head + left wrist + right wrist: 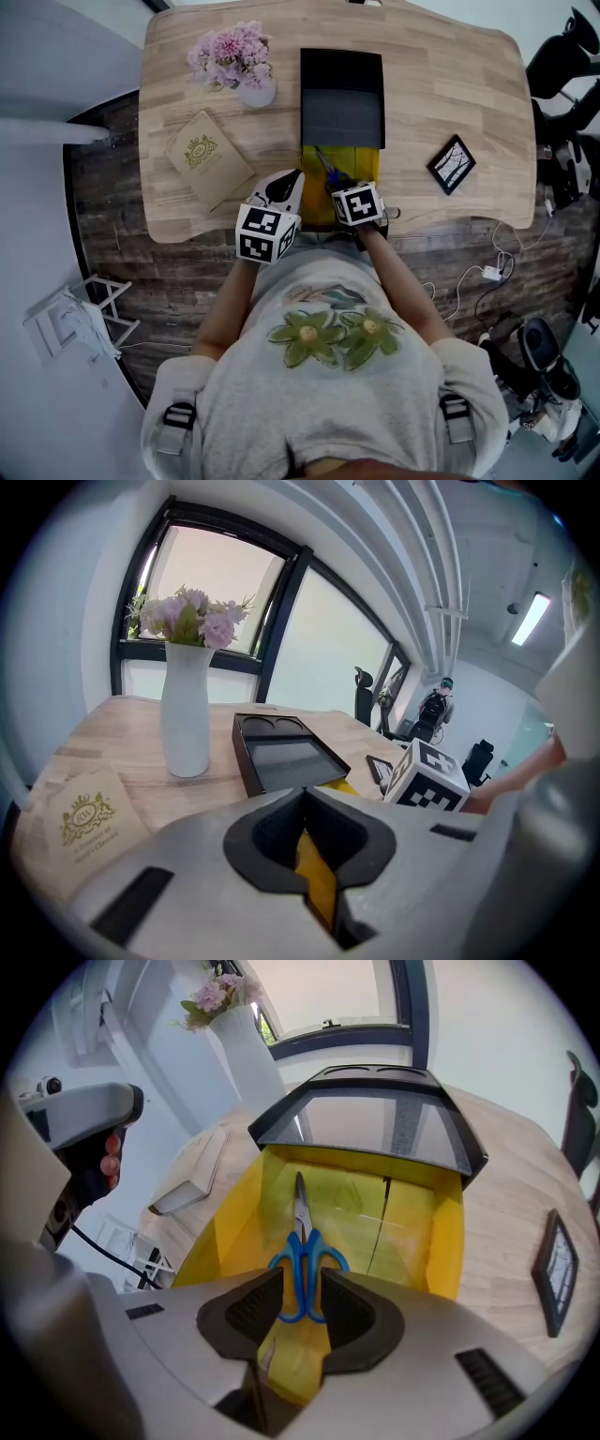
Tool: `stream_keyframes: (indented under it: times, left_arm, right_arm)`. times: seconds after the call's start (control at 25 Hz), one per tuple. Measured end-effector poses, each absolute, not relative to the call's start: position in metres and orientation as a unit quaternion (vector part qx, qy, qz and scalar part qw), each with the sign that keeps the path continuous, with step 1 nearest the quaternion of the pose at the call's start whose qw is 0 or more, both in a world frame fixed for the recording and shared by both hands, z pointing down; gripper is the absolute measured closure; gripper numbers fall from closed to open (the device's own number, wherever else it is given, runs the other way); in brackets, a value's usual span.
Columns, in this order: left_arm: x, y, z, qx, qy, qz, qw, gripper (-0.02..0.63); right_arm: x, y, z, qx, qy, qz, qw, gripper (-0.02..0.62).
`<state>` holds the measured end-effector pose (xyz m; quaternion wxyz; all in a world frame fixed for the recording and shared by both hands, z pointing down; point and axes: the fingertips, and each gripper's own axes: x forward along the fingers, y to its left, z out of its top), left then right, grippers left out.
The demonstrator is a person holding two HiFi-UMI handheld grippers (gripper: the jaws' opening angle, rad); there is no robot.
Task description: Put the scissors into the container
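Right gripper (pixel 300 1286) jaws stand apart around scissors (pixel 301 1246) handles in container (pixel 446 1241).

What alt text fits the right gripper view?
Blue-handled scissors lie flat inside the yellow container, their handles between the open tongs of the right gripper. A dark tray sits at the container's far end on the wooden table.

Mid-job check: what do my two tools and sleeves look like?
The left tool and right tool are pale grey moulded shells with black ribbed pads. Each carries a white cube with black square markers. The person wears a light grey short-sleeved shirt printed with green flowers.
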<state>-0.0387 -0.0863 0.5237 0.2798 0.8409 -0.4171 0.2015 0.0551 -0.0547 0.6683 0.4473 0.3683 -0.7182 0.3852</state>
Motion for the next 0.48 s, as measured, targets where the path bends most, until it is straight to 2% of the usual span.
stream_keyframes:
  times: [0.12, 0.48]
  left_arm:
    - [-0.039, -0.084, 0.521, 0.843, -0.416, 0.2, 0.277, 0.598]
    - [-0.038, -0.082, 0.51, 0.848, -0.415, 0.193, 0.267, 0.598]
  right_arm:
    - [0.059, -0.058, 0.659, 0.39, -0.718, 0.387, 0.427, 0.48]
    - [0.067, -0.068, 0.621, 0.426, -0.733, 0.38, 0.369, 0.574]
